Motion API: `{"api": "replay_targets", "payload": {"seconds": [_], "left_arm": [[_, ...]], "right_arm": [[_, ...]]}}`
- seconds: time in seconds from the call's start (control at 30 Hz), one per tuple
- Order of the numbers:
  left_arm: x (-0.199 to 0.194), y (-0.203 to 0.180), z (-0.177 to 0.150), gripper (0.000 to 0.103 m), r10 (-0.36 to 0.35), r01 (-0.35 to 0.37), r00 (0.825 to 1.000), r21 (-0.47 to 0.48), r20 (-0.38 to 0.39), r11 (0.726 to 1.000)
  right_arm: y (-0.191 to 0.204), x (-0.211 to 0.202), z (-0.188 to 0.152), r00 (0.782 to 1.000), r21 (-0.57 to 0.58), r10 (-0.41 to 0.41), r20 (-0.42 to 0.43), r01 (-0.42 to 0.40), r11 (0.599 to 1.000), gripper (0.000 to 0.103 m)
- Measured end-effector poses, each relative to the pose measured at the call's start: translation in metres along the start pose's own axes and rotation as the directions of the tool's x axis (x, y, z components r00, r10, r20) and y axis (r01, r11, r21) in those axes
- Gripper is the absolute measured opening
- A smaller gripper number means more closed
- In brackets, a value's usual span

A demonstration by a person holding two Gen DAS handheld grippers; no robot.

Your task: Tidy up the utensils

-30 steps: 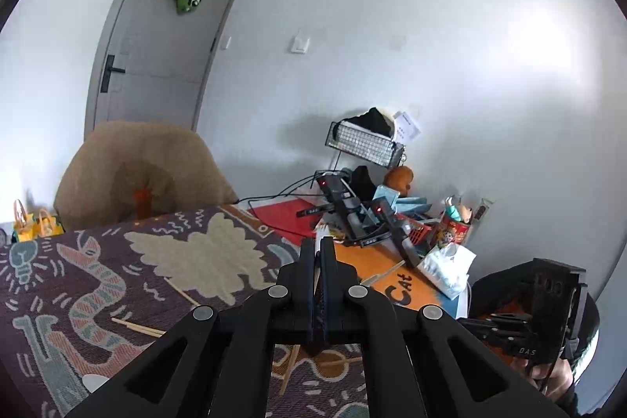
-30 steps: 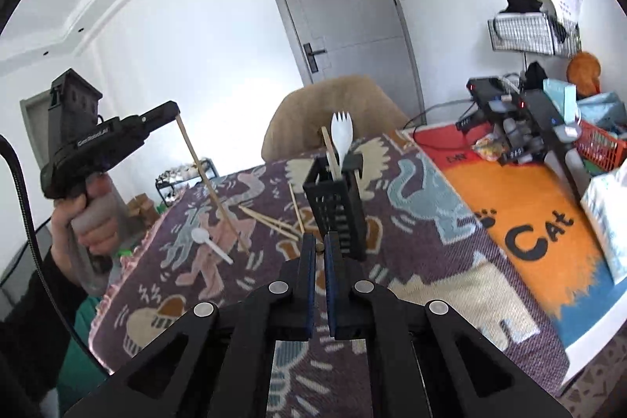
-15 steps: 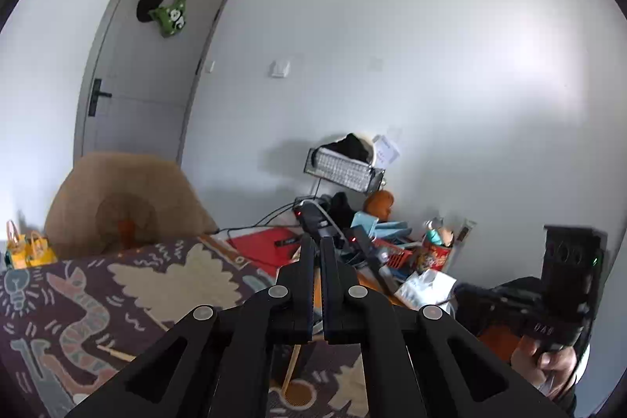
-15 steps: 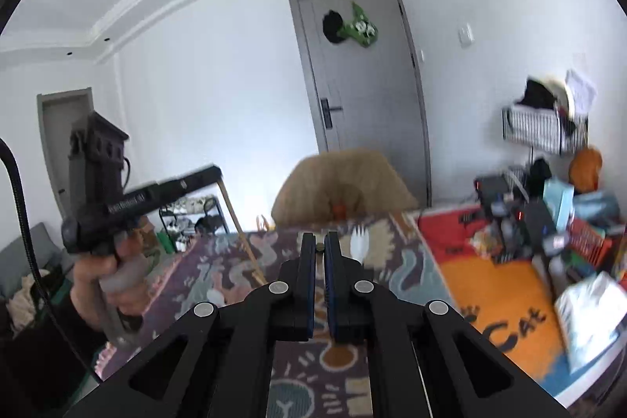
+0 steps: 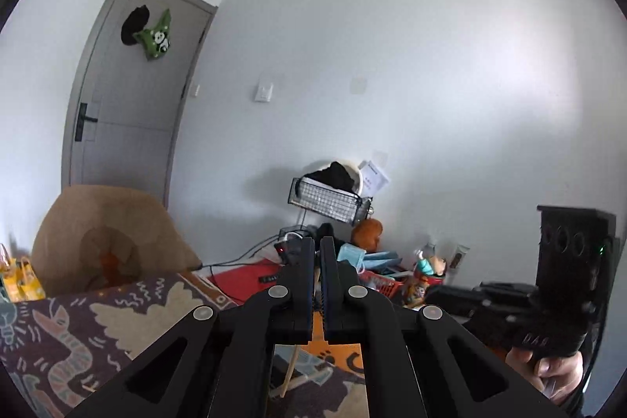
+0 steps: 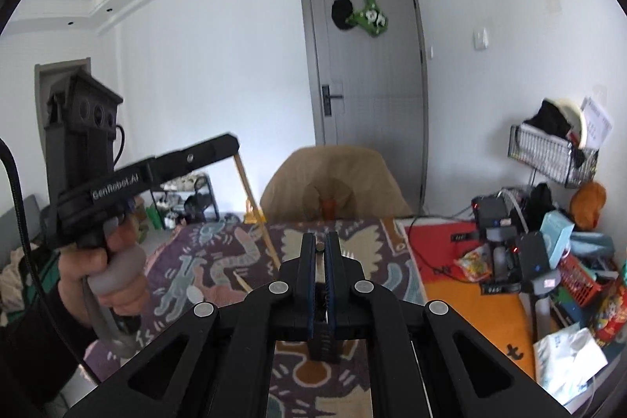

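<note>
the left gripper (image 6: 231,145) is matt black plastic and clamps a pale, smooth wooden chopstick (image 6: 252,200). the right gripper (image 6: 320,245), at 6 o'clock, has the same matt plastic with shiny metal rivets. the woven cloth table cover (image 6: 219,261) looks rough; at 3 o'clock the wire basket (image 6: 552,155) is thin metal.

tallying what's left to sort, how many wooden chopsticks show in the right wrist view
2. One chopstick is clamped in the left gripper, slanting down over the tablecloth. A second chopstick lies on it near the right gripper, which may hide others.
</note>
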State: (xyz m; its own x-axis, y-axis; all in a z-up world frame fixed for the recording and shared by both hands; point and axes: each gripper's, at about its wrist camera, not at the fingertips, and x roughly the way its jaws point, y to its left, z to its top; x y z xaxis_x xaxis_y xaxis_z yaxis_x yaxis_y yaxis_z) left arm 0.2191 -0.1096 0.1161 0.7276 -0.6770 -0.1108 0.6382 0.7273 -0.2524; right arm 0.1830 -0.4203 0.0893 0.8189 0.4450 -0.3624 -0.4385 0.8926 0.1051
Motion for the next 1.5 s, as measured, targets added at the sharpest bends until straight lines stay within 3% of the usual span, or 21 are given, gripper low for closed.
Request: {"api": "replay_targets", "payload": {"seconds": [0.47, 0.57, 0.6, 0.67, 0.7, 0.73, 0.97, 1.1, 1.17, 1.2, 1.27, 1.3, 1.33, 1.5], "left_arm": [[0.057, 0.019, -0.036, 0.002, 0.028, -0.031, 0.990, -0.017, -0.137, 0.999], [0.065, 0.023, -0.041, 0.004, 0.002, -0.009, 0.983, -0.036, -0.183, 0.999], [0.067, 0.023, -0.042, 0.010, 0.002, -0.010, 0.980, -0.039, -0.198, 0.999], [0.070, 0.025, -0.047, 0.034, 0.006, -0.016, 0.976, -0.044, -0.220, 0.999], [0.070, 0.026, -0.048, 0.056, 0.012, -0.021, 0.976, -0.043, -0.217, 0.999], [0.067, 0.027, -0.050, 0.069, 0.025, -0.034, 0.979, -0.042, -0.203, 0.999], [0.048, 0.045, -0.054, 0.073, 0.075, -0.091, 0.978, -0.074, -0.193, 0.993], [0.027, 0.060, -0.057, 0.089, 0.129, -0.147, 0.976, -0.091, -0.177, 0.985], [0.017, 0.066, -0.060, 0.091, 0.150, -0.169, 0.973, -0.097, -0.173, 0.981], [0.012, 0.070, -0.062, 0.092, 0.161, -0.180, 0.972, -0.100, -0.172, 0.979], [-0.001, 0.076, -0.066, 0.093, 0.188, -0.207, 0.968, -0.101, -0.167, 0.973], [-0.005, 0.078, -0.067, 0.095, 0.199, -0.218, 0.966, -0.101, -0.165, 0.971], [-0.013, 0.082, -0.070, 0.096, 0.214, -0.232, 0.964, -0.106, -0.160, 0.967], [-0.040, 0.093, -0.080, 0.098, 0.260, -0.278, 0.955, -0.122, -0.144, 0.953]], "right_arm": [[-0.019, 0.042, -0.007, 0.985, -0.023, 0.030, -0.169, -0.034, 0.999, 0.006], [-0.018, 0.046, -0.003, 0.980, -0.036, 0.033, -0.194, -0.041, 0.999, 0.006], [-0.017, 0.046, -0.002, 0.979, -0.040, 0.033, -0.202, -0.042, 0.998, 0.006], [-0.016, 0.047, 0.002, 0.976, -0.047, 0.038, -0.217, -0.049, 0.998, 0.006], [-0.014, 0.048, 0.004, 0.973, -0.054, 0.041, -0.226, -0.055, 0.997, 0.006], [-0.012, 0.050, 0.006, 0.971, -0.063, 0.043, -0.235, -0.059, 0.996, 0.006], [0.001, 0.073, 0.009, 0.956, -0.094, 0.040, -0.290, -0.070, 0.993, 0.006], [0.004, 0.093, -0.001, 0.947, -0.091, 0.030, -0.321, -0.062, 0.994, 0.006], [0.004, 0.097, -0.006, 0.948, -0.077, 0.025, -0.318, -0.053, 0.996, 0.007], [0.002, 0.099, -0.007, 0.948, -0.065, 0.021, -0.319, -0.044, 0.997, 0.009], [-0.003, 0.097, -0.008, 0.952, -0.028, 0.012, -0.305, -0.021, 0.999, 0.035], [-0.005, 0.095, -0.008, 0.958, -0.010, 0.001, -0.288, -0.004, 1.000, 0.057], [-0.006, 0.092, -0.008, 0.964, 0.005, -0.015, -0.265, 0.017, 1.000, 0.063], [-0.005, 0.068, -0.014, 0.984, 0.092, -0.048, -0.170, 0.064, 0.994, 0.066]]}}
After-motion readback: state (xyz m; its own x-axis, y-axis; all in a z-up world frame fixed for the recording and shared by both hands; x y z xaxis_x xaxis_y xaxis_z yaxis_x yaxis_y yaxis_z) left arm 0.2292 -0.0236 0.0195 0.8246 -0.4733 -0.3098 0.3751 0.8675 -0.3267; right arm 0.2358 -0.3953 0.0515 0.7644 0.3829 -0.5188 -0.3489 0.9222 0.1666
